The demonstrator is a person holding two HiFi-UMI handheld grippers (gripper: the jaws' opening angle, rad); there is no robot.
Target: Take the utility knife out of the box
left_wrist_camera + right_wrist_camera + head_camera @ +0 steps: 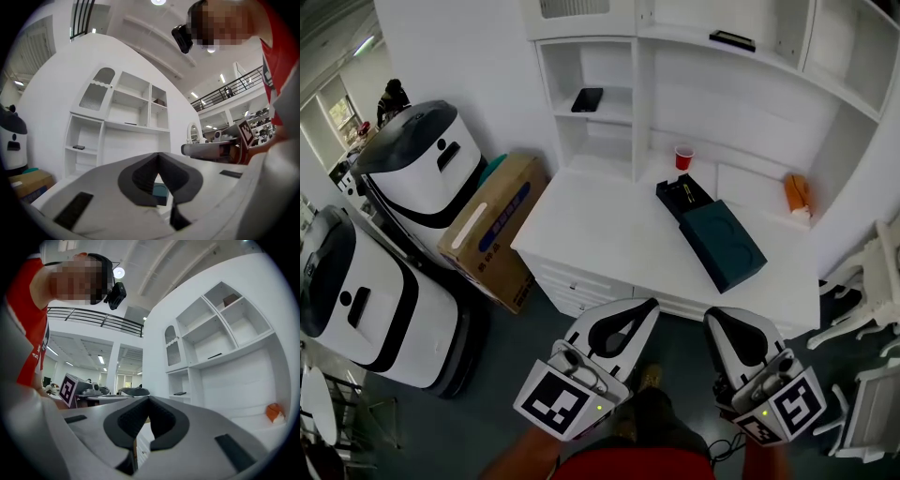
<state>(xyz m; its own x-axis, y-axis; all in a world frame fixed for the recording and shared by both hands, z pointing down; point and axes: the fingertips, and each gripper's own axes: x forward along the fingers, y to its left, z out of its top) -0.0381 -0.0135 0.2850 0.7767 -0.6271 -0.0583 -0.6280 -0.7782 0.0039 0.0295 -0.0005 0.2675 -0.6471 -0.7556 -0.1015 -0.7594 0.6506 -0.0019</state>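
A brown cardboard carton [492, 232], its blue print unreadable, stands beside the smooth white desk [600, 234]. The left gripper [651, 304] and right gripper [711, 317], held level short of the desk's edge, each press ribbed dark pads [143, 179] together on nothing. On the desk, the rectangular black box [675, 202] lies open, its teal lid [724, 246] alongside; the utility knife [685, 192] inside barely shows.

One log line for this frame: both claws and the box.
left claw: shut, empty | right claw: shut, empty | box: open on desk, lid beside it, untouched
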